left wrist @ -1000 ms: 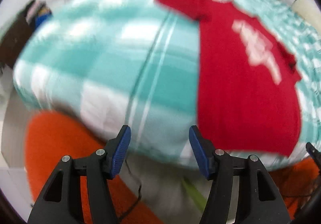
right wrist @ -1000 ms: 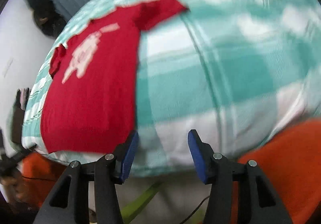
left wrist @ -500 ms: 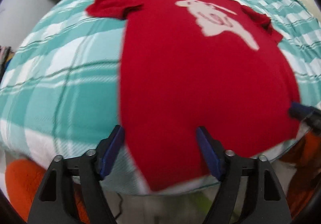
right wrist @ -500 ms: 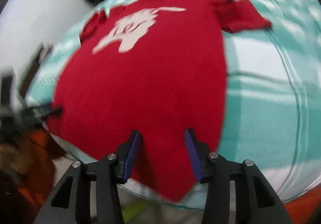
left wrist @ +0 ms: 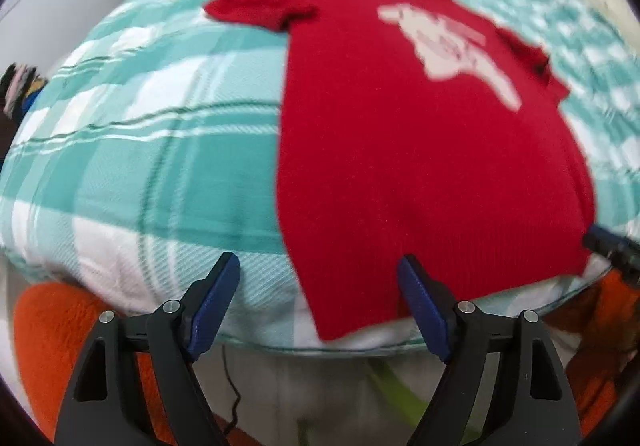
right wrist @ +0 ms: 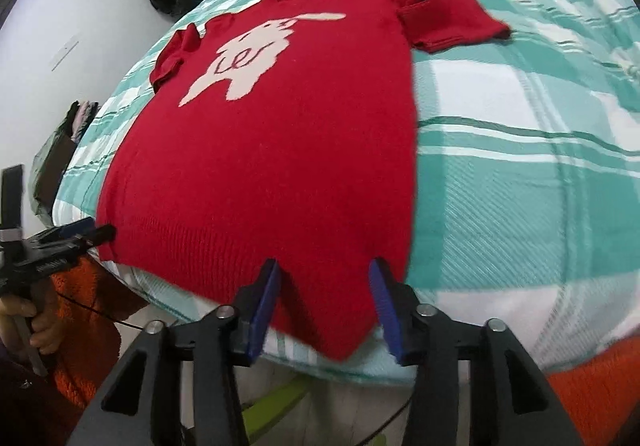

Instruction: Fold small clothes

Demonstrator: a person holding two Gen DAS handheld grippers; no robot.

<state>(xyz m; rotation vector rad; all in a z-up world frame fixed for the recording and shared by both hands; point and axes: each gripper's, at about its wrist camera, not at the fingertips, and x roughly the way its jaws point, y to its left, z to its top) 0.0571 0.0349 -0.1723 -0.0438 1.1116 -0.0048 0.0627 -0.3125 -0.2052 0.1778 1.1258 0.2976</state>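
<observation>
Both grippers swung over the sweater at the bed's near edge; left gripper and right gripper spread, jaws just widened, straddling hem corners, gripping nothing.

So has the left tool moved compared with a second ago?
Yes. The left tool has swung over toward the red sweater: its hem corner now lies between the open, just-widened jaws, where only checked blanket showed.

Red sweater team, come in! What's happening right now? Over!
Left gripper open, right gripper open, both just widened, each over a bottom corner. Red sweater flat on checked blanket, unfolded. Nothing in the way.
</observation>
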